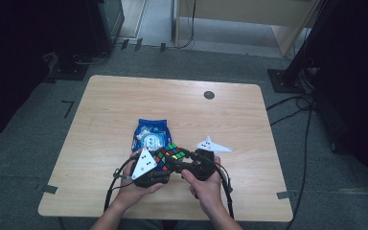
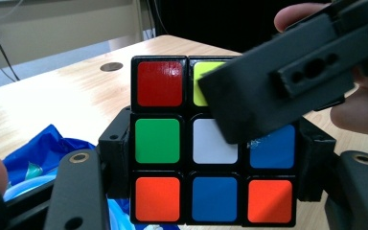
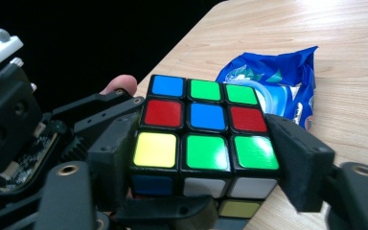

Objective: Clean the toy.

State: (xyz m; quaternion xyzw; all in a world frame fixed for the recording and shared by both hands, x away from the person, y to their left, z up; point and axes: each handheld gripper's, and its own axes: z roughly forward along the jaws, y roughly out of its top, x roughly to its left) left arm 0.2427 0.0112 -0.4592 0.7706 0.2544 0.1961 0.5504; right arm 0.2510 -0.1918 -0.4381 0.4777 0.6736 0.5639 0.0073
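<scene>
The left tongs (image 2: 211,167) grip a scrambled puzzle cube (image 2: 211,143), one black jaw pressed against each side of it at its middle layer. In the left gripper view the facing side shows red, yellow-green, green, white, blue and orange stickers; its upper right corner is hidden behind a jaw of the right tongs (image 2: 287,81), which crosses in front at a slant, and the cube's bottom row is cut off by the lower edge.

In the right gripper view the right tongs (image 3: 201,163) stand around the cube (image 3: 203,129) at its nearest layer. The right-hand jaw touches the green corner piece; the left-hand jaw lies close against the yellow one, though whether it truly presses there is hard to make out. The cube's underside is hidden by the black frame of the left tongs.

From the high view, the two tongs meet over the bench's near middle, the left tongs (image 1: 159,165) and the right tongs (image 1: 182,160) with the cube (image 1: 171,154) between them, small and partly covered by the grey three-cornered plates. The hands come in from the near edge.

Just behind the cube lies a blue packet (image 1: 150,135), crumpled, its print too blurred to read. A dark round disc (image 1: 209,95) sits near the far right of the bench (image 1: 115,100).
</scene>
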